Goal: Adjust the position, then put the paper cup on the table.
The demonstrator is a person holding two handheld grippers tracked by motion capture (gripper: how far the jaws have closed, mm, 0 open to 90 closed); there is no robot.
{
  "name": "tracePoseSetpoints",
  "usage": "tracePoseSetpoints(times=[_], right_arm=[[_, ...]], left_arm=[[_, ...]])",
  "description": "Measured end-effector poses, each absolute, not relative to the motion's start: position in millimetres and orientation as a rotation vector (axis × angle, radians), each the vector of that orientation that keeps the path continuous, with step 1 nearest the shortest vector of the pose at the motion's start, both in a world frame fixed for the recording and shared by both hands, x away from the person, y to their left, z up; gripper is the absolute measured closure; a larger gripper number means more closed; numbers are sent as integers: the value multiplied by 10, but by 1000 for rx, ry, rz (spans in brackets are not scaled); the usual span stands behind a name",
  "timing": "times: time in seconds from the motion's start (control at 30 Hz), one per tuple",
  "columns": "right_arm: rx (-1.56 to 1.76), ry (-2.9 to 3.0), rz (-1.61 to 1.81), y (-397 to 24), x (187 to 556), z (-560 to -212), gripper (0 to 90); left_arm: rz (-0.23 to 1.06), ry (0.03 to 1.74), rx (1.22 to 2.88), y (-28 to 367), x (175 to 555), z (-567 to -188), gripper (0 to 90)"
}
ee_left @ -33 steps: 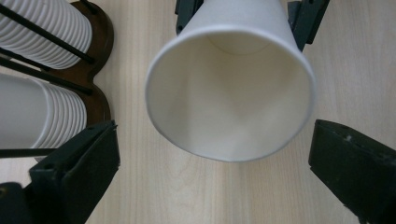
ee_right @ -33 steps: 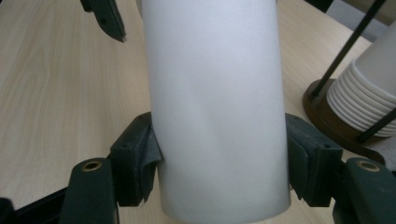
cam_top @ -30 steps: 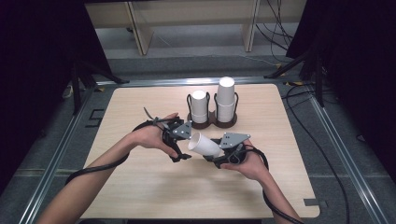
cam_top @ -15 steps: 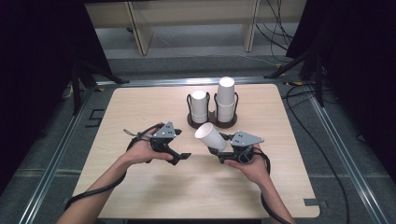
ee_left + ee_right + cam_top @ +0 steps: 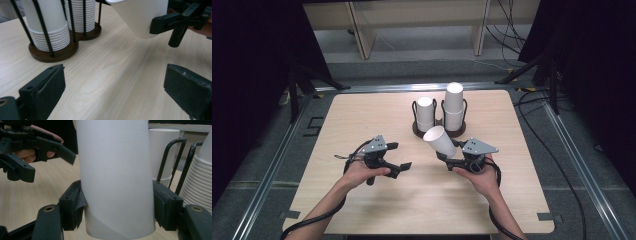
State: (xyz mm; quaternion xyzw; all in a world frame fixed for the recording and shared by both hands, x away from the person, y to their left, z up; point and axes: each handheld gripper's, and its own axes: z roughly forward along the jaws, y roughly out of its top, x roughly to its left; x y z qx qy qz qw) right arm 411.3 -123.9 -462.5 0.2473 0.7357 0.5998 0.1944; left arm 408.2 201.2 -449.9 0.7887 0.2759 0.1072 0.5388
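1. Light wood covers the table (image 5: 377,210), and dark curtains hang at both sides of the room.
2. Pale shelves (image 5: 417,25) stand on the grey floor behind the table.
3. Cables (image 5: 512,30) lie on the floor by the shelves.
4. At the far middle of the table sits a brown holder (image 5: 439,131) with thin black bars.
5. The holder keeps two stacks of white cups. The short stack (image 5: 425,112) is on the left and the tall stack (image 5: 453,106) is on the right.
6. The right gripper (image 5: 451,161) is near the front right of the holder. Its jaws squeeze one white cup (image 5: 439,142) from both sides.
7. That cup is lifted off the table. It tilts, with its wide mouth up and toward the holder.
8. In the right gripper view, the black pads (image 5: 75,206) press the cup's (image 5: 115,177) sides near its bottom.
9. The left gripper (image 5: 401,168) is to the left of the cup, well apart from it. Its jaws are spread wide with nothing between them.
10. In the left gripper view, bare table (image 5: 110,82) shows between the jaws, with the holder (image 5: 57,52) and stacks beyond.
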Motion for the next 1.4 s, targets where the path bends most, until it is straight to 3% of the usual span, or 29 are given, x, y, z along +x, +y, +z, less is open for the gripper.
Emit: tracePoseSetpoints(times=[0.23,1.4], right_arm=[[698,2082,1684,-1222,4135,-4605,342],[695,2071,1651,-1148,4040,-4657,342]], left_arm=[[250,716,1840,2036,4093,-4547,35],[157,636,1772,1473,4225,-4314,49]])
